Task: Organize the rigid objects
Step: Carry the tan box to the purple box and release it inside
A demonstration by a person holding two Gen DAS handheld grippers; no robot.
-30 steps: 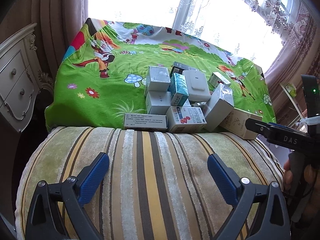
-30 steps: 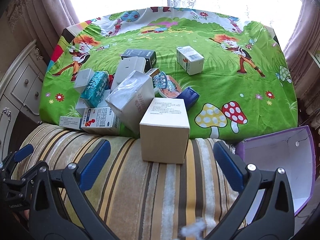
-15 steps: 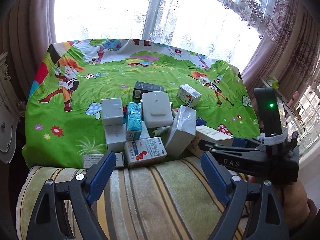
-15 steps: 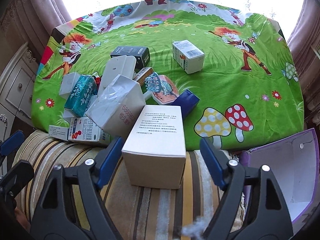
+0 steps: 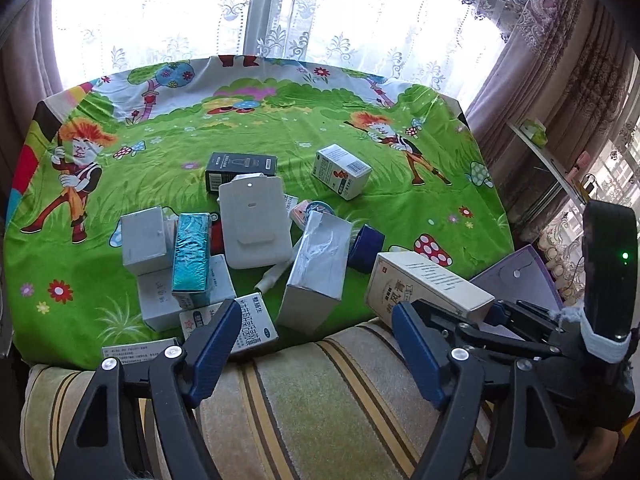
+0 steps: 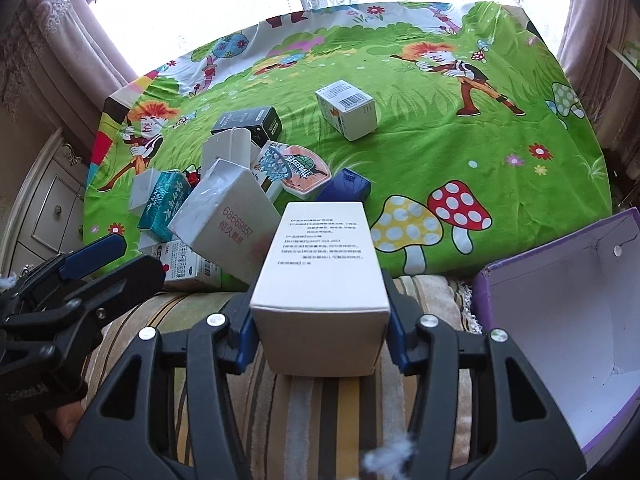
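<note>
Cream carton [image 6: 320, 280] stands at the bed's striped near edge, right tongs [image 6: 320, 340] closing on its sides. Keep it square, lift straight, carry to the purple box [image 6: 560, 320]. Left tongs [image 5: 312, 344] hang spread, closing, empty.

Bright green cartoon cloth [image 6: 500, 184] printed with red and yellow spotted mushrooms, flowers and orange-haired figures. Beige cushion [image 5: 320, 408] at its near edge, striped brown, yellow and white. Cream box with black lettering [image 6: 320, 264] between blue-padded black jaws. Glittery teal box [image 5: 191, 252], black box [image 5: 240, 168], navy box [image 6: 346, 190], plain white boxes among the pile. Purple box [image 6: 568, 336] with white inside at the near right corner.
</note>
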